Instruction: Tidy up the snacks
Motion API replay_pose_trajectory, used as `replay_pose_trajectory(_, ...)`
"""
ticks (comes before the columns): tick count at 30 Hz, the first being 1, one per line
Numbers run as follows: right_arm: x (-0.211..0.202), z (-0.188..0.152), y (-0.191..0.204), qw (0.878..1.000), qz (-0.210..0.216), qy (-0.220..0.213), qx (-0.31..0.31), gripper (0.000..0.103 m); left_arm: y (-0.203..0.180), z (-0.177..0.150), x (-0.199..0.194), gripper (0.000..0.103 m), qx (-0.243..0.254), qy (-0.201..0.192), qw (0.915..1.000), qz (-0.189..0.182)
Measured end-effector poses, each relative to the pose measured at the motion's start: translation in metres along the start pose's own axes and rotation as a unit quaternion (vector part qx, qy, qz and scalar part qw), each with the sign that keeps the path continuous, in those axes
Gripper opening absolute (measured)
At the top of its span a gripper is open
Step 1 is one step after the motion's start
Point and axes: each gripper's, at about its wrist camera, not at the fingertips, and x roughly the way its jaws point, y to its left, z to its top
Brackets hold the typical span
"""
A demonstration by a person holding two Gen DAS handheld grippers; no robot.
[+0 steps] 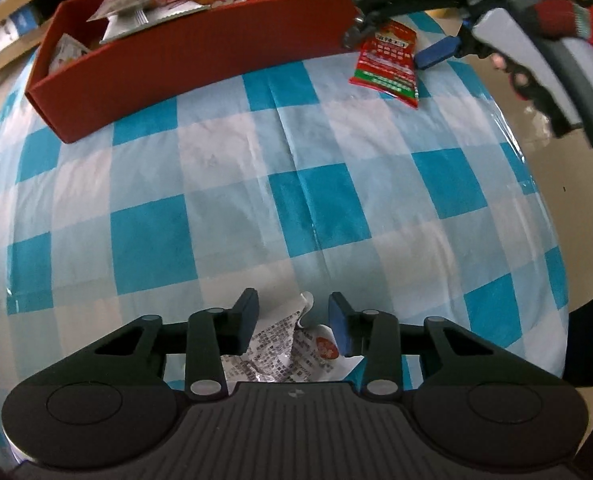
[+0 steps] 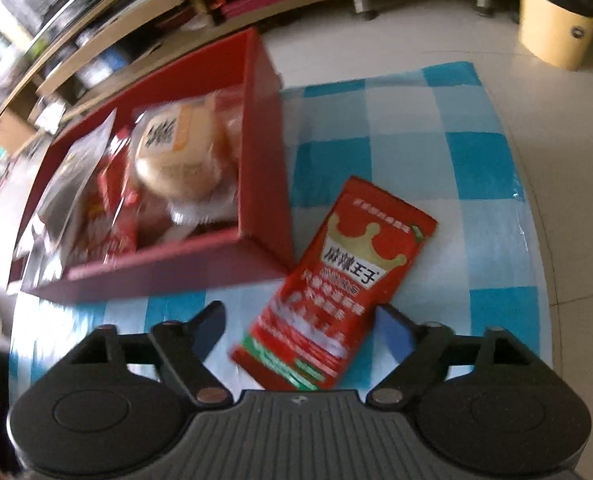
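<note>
The left gripper [image 1: 293, 326] pinches a crumpled silver packet [image 1: 280, 354] between its fingers; the loose foil could slip out if lifted quickly. The right gripper [image 2: 298, 330] stands spread, a red packet [image 2: 336, 292] lying flat between its fingers, unpressed; closing may only slide it. The red box [image 2: 262, 184], beyond the fingers, is crowded with snacks; its near wall bars the way.
</note>
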Motion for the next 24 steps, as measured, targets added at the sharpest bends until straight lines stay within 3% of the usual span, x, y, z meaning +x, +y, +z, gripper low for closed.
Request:
replay_pose_trajectory(2, 0.005, 0.001, 0.006, 1.0, -0.023, -0.014, -0.004, 0.094, -0.006, 0.003, 0.004, 0.054, 0.004, 0.002, 1.0, 0.002)
replay_pose_trajectory(5, 0.012, -0.005, 0.018, 0.996, -0.059, -0.027, -0.055, 0.099, -0.011, 0.003, 0.009, 0.072, 0.012, 0.008, 0.9999, 0.002)
replay_pose_trajectory(9, 0.011, -0.019, 0.024, 0.986, -0.092, -0.023, -0.136, 0.093, -0.007, 0.001, 0.009, 0.075, 0.01, 0.009, 0.9999, 0.003)
replay_pose_trajectory(11, 0.006, -0.023, 0.017, 0.986, -0.086, -0.023, -0.142, 0.088, -0.001, 0.002, 0.004, 0.08, 0.001, 0.003, 1.0, 0.006)
replay_pose_trajectory(14, -0.004, -0.029, 0.011, 0.984, -0.087, -0.022, -0.152, 0.072, 0.008, 0.002, 0.002, 0.086, -0.014, 0.009, 0.9998, -0.007)
replay_pose_trajectory(15, -0.007, -0.031, 0.01, 0.984, -0.084, -0.02, -0.155, 0.063, 0.009, 0.001, 0.002, 0.086, -0.02, 0.01, 0.9997, -0.005)
replay_pose_trajectory(24, -0.03, -0.077, 0.003, 0.979, -0.054, 0.017, -0.198, 0.061, 0.001, -0.011, 0.006, 0.086, 0.018, 0.023, 0.9994, 0.02)
